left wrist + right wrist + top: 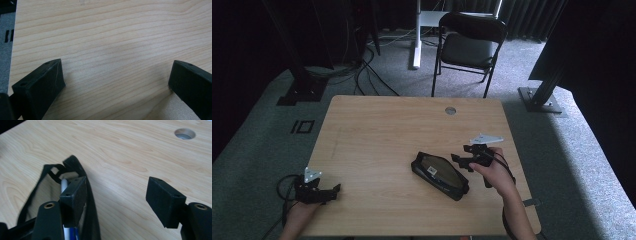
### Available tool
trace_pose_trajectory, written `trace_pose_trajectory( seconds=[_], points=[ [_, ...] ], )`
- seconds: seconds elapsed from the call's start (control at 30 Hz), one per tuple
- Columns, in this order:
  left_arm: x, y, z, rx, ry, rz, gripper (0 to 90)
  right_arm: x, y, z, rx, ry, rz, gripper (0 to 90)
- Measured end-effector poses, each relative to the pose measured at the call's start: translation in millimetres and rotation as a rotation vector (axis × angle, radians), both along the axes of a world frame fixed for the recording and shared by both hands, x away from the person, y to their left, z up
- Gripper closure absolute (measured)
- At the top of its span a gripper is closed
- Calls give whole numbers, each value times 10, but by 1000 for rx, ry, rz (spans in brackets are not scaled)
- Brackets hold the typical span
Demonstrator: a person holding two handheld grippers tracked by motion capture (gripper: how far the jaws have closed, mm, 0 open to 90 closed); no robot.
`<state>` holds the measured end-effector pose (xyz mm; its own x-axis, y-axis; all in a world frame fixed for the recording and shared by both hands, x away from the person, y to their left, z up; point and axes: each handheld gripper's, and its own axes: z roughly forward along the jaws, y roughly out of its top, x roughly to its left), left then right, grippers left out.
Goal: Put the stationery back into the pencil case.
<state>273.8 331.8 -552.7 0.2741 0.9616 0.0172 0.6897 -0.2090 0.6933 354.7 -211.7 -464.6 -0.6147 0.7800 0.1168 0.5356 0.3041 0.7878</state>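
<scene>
We see a flat black pouch (440, 175) lying on the wooden table (377, 130), its upper face a brownish see-through panel with a small white label. In the right gripper view its soft black rim (75, 166) gapes open beside the left-hand jaw, and inside we make out a white stick-like thing (64, 185), with a bit of blue below it; what these are we cannot tell, since the jaw and the frame's lower edge cut them off.

The right gripper (465, 161) stands with its jaws well apart and nothing between them but bare table; one jaw sits at the pouch's mouth, and whether it touches the fabric we cannot say. The pads are blocky, matt black, with small screw holes.

The left gripper (333, 189) lies far from the pouch at the table's near left edge, jaws spread wide over pale, wavy wood grain, holding nothing.

Beyond the right jaws, a round metal-lined hole (184, 133) is sunk in the tabletop.
</scene>
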Motion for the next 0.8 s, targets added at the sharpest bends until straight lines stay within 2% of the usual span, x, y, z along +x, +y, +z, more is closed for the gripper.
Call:
trace_pose_trajectory(
  seconds=[0.33,0.53,0.8],
  points=[
    [0,0,0,0,0,0,4,-23,-220,-180,-2,11,-80,312],
    [0,0,0,0,0,0,3,-58,-338,-278,-15,2,-130,302],
    [0,0,0,0,0,0,4,-107,-486,-406,-19,26,-186,279]
  ],
)
